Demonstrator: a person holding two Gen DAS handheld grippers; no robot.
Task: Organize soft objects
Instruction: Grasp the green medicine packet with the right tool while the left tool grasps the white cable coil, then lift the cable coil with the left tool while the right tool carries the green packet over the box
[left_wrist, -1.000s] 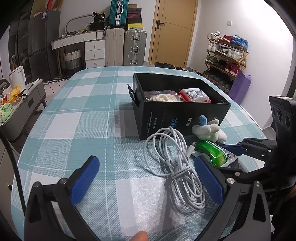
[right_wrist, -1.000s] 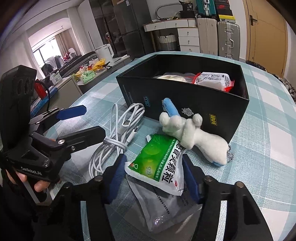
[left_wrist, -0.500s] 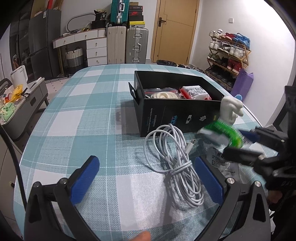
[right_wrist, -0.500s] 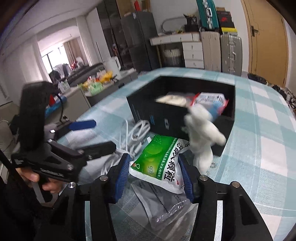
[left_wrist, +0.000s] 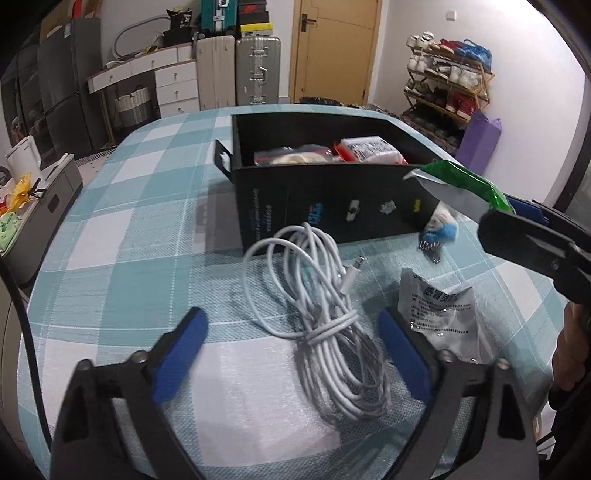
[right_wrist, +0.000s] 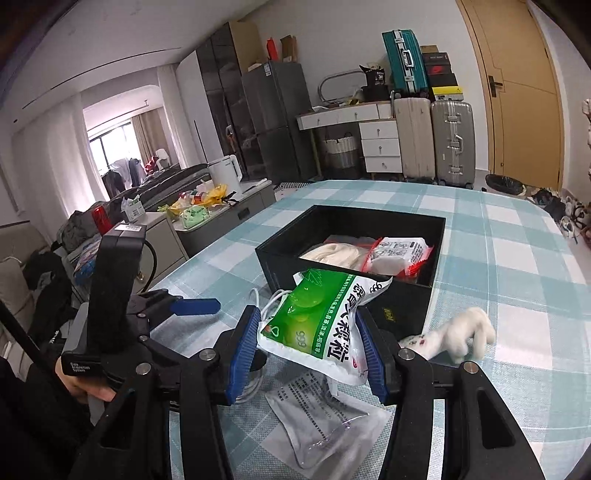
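Note:
My right gripper (right_wrist: 308, 325) is shut on a green and white soft packet (right_wrist: 325, 314) and holds it in the air just in front of the black box (right_wrist: 280, 266). A white plush toy (right_wrist: 465, 332) lies on the cloth to the right of the box. In the left wrist view the white cable coil (left_wrist: 325, 314) lies between the blue pads of my left gripper (left_wrist: 291, 325). Its jaws are closing but stand clear of the cable on both sides. The green packet (left_wrist: 469, 184) hangs at the right, near the box's corner.
A clear plastic bag with a printed leaflet (left_wrist: 443, 314) lies flat under the raised packet. The black box (left_wrist: 332, 206) holds red and white packets (left_wrist: 369, 149) and a cream bundle (right_wrist: 332, 254). The teal checked tablecloth (left_wrist: 140, 229) stretches left and behind.
The right gripper has risen with the green packet, off the clear bag and towards the box. The plush toy slid off and landed beside the box. The left jaws have narrowed around the cable.

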